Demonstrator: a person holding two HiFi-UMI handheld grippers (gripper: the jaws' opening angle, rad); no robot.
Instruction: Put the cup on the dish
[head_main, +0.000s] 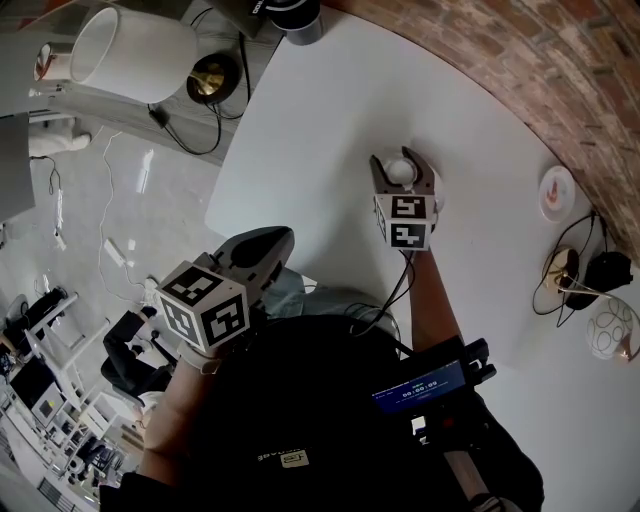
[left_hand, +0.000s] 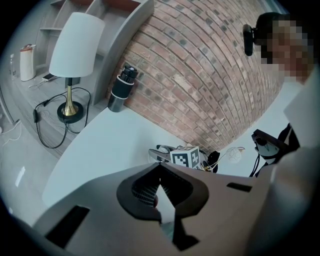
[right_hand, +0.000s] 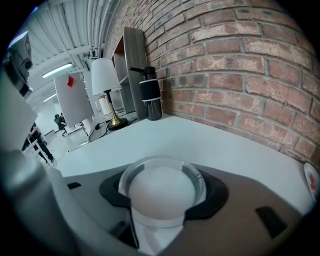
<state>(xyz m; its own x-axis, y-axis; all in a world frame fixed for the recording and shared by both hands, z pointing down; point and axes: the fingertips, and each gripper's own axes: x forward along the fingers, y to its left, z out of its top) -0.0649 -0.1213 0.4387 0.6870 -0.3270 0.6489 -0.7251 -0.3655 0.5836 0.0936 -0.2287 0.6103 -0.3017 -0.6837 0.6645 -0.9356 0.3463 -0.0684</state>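
Note:
My right gripper is over the middle of the white table, shut on a small clear cup with a white inside. In the right gripper view the cup fills the hollow between the jaws, rim up. The dish, a small white saucer with an orange mark, lies on the table to the right of the cup, near the brick wall; its edge shows at the far right of that view. My left gripper hangs off the table's near-left edge, shut, holding nothing.
A white lamp stands on the floor-side shelf at the upper left, and a black flask at the table's far end. Cables, a brass piece, a black object and a patterned white ball lie at the right.

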